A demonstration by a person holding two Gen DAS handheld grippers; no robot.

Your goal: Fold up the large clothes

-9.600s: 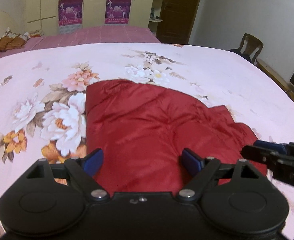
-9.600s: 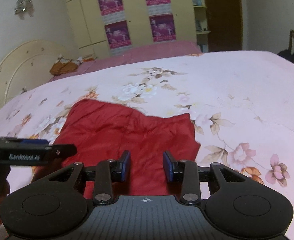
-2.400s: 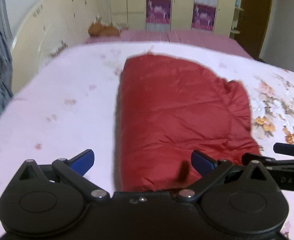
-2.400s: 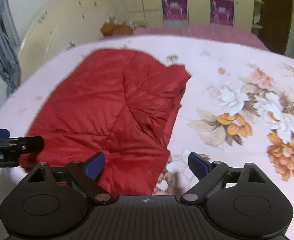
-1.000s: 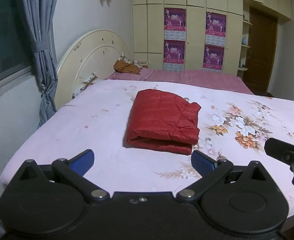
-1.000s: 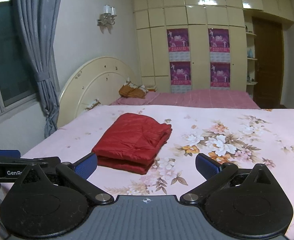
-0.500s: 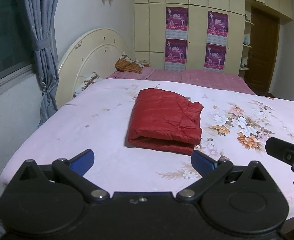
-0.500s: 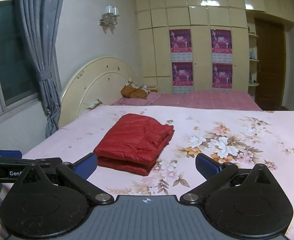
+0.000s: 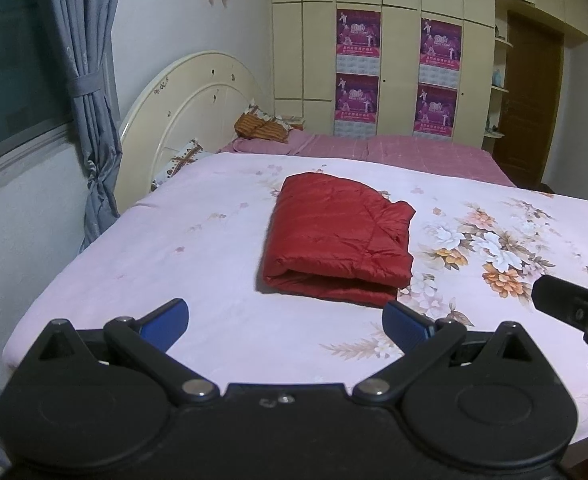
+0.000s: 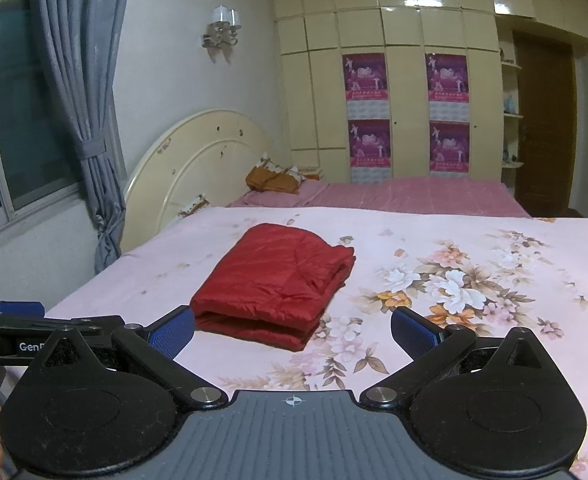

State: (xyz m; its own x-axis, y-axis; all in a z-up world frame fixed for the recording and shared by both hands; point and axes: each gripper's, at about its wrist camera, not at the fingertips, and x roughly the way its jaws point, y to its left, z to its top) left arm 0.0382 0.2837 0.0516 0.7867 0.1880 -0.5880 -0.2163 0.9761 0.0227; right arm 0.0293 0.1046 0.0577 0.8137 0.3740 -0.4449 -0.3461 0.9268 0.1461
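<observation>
Bedding fills the left wrist view: we see a pink floral bedspread [image 9: 221,240] with the red quilted garment [image 9: 336,236] lying folded in a thick stack near its middle, toward the headboard [image 9: 189,120] end. Our left gripper [image 9: 285,318] hangs over the near edge, blue pads spread wide and holding nothing, well apart from the garment. In the right wrist view we see our right gripper [image 10: 292,330] likewise spread and empty above the near edge, the folded garment lying beyond it, left of the printed flowers [image 10: 450,284].
</observation>
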